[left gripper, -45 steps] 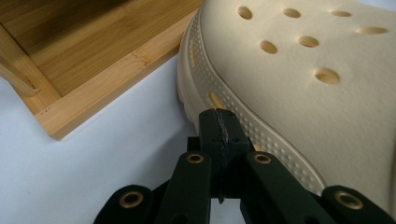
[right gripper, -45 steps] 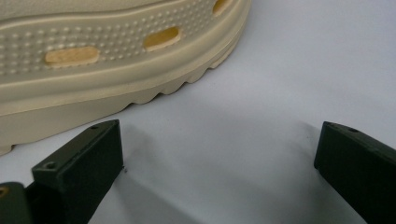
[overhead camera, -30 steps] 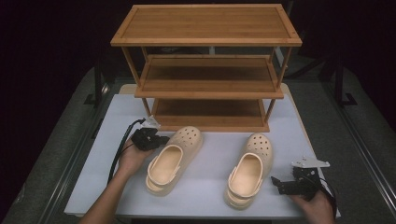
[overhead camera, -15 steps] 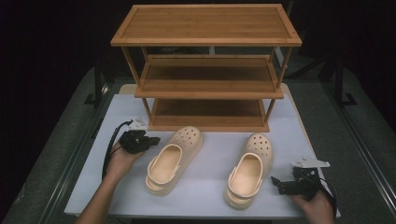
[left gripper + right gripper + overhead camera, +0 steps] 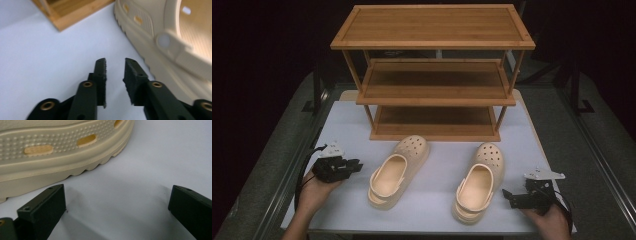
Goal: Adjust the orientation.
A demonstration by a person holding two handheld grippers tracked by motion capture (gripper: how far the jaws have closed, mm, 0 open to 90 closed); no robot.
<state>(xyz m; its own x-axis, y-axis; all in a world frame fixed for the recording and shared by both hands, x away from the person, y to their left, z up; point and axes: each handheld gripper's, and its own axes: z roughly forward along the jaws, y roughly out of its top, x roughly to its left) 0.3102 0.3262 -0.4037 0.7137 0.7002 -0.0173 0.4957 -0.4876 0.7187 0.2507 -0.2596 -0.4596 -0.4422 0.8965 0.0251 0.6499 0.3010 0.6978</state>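
The left claw (image 5: 358, 165) sits just left of the left clog (image 5: 394, 172), apart from it; its jaws have just been opening to a narrow gap with nothing between them. The right claw (image 5: 507, 196), jaws wide and empty, lies just right of the right clog (image 5: 477, 182). Two clogs lie on the bench (image 5: 432, 210) before one wooden rack (image 5: 432, 75).

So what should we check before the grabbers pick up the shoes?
1. Left gripper jaws apart with nothing between them: ok; they have just been opening.
2. Right gripper jaws wide apart, nothing between them: ok.
3. Left clog flat on the white table, apart from the left gripper: ok.
4. Right clog flat, close beside the right gripper, not touched: ok.
5. Bottom shelf of the wooden rack free for shoes: ok.
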